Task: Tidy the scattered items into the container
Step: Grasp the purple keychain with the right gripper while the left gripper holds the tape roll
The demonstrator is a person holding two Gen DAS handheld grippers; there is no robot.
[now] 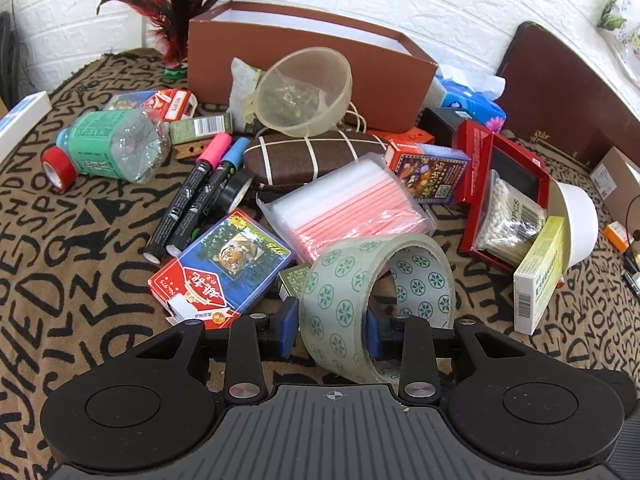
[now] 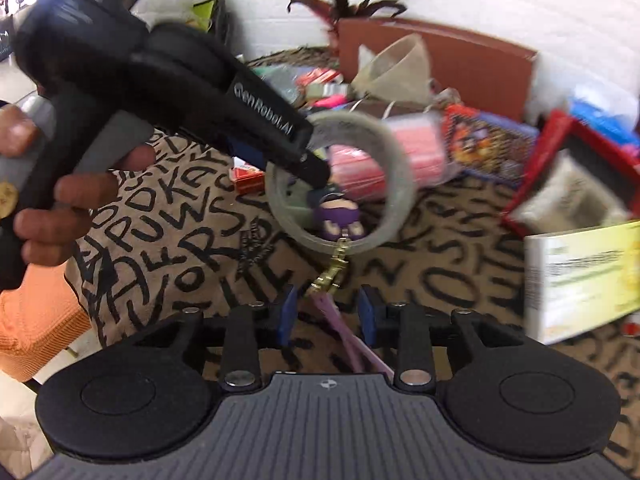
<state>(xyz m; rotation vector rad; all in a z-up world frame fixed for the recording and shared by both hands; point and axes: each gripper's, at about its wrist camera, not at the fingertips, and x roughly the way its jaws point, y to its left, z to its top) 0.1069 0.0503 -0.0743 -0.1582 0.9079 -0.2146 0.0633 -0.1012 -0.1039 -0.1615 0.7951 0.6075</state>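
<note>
Left gripper [image 1: 332,326] jaws are pinching the tape roll [image 1: 376,288] low over the table, well short of the brown box [image 1: 312,68]. Right gripper [image 2: 328,316] jaws sit part open, not pressing the purple keychain strap [image 2: 348,336] between them. Grip's only on the roll's wall, so it could swing and slip out.

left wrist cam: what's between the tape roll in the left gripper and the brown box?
Left wrist view: bag of pink straws, then the brown string-tied pouch and clear plastic bowl before the brown box.
</note>
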